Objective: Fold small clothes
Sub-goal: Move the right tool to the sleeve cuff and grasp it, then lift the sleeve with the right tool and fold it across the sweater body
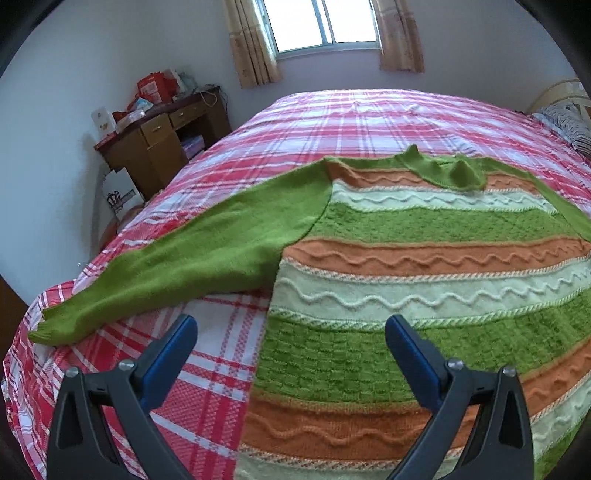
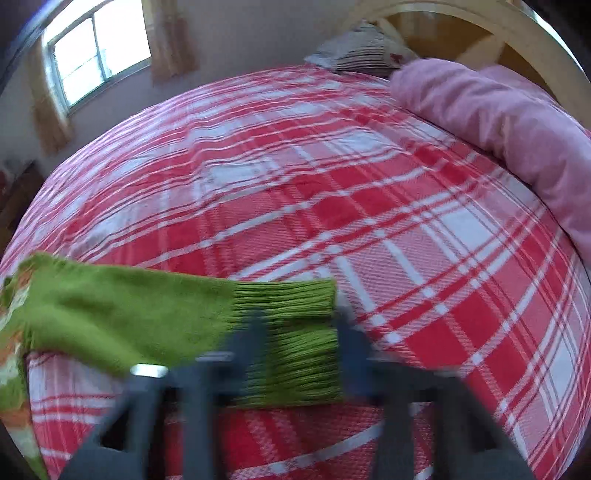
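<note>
The left gripper [image 1: 290, 332] stands with its jaws wide apart and nothing between them, tilted down over the near side edge of a striped knitted sweater [image 1: 424, 266] that lies flat on the bed [image 1: 332, 122]. The blue-lined left finger hangs over bare red-and-white plaid bedspread, the right finger over a green band of the sweater's body. Ahead and to the left of this gripper one plain green sleeve [image 1: 177, 273] stretches out to the bed's edge; straight ahead, further off, is the green neckline. Beyond the bed this view takes in a pale wall, a window [image 1: 325, 26] with beige curtains, and to the far left a wooden desk [image 1: 162, 136] cluttered with red packages, a white bag leaning beside it. The right wrist view, heavily blurred, shows the other sleeve: the right gripper [image 2: 301, 332] also points downward with the ribbed green cuff [image 2: 295, 354] between its fingers, the jaws drawn in on it; the smear hides the pads' contact itself. The sweater's striped body sits at the far left of that gripper. Only this view shows a rolled pink blanket [image 2: 498, 125] ahead to the right, a patterned pillow [image 2: 362, 51] and the curved headboard [image 2: 480, 22].
</note>
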### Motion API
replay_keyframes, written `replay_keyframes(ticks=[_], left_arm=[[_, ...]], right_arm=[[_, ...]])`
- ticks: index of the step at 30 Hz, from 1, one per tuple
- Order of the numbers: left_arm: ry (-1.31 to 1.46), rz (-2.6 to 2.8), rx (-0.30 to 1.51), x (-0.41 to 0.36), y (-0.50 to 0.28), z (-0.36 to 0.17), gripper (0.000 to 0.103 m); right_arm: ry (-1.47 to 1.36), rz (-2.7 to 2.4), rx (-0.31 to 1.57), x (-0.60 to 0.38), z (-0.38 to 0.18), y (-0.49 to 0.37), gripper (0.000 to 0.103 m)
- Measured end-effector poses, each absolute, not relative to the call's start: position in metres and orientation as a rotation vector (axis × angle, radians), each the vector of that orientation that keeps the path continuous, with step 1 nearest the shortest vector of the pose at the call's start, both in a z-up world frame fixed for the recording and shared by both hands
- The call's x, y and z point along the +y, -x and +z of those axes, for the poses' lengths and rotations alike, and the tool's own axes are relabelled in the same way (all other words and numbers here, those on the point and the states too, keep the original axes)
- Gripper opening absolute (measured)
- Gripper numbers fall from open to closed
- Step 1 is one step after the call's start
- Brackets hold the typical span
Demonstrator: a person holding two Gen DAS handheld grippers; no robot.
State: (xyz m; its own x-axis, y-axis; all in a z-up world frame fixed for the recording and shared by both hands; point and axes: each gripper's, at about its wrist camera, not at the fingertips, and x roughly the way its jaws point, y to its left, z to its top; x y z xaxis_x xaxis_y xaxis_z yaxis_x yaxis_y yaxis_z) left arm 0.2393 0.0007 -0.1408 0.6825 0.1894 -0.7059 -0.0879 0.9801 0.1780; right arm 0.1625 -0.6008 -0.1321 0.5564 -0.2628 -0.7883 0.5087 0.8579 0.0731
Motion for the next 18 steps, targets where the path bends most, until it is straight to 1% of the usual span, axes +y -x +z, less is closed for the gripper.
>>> replay_keyframes(ticks=[4,11,14,16,18], left_arm=[[-0.121,0.147,0.806,0.002,-0.238,-0.141,0.103],[-0.087,0.143,0.761,0.013,-0.231,-0.126,0.103],[-0.057,0.143,0.749,0.022,-0.227,-0.12,0.103],[-0.049,0.14,0.742,0.027,-0.225,-0.118,0.103],[-0.045,0.133,0.744,0.029,-0.223,-0.117,0.103]], right_arm=[[-0.335,-0.419,0.807,-0.598,-0.111,-0.159,0.007],[-0.278,-0.426,0.646,-0.582,-0.023,-0.168,0.007],[-0.323,-0.367,0.585,-0.571,0.008,-0.168,0.007],[-0.387,-0.277,0.55,-0.554,0.033,-0.171,0.007],[-0.348,-0.23,0.539,-0.528,0.051,-0.179,0.007]])
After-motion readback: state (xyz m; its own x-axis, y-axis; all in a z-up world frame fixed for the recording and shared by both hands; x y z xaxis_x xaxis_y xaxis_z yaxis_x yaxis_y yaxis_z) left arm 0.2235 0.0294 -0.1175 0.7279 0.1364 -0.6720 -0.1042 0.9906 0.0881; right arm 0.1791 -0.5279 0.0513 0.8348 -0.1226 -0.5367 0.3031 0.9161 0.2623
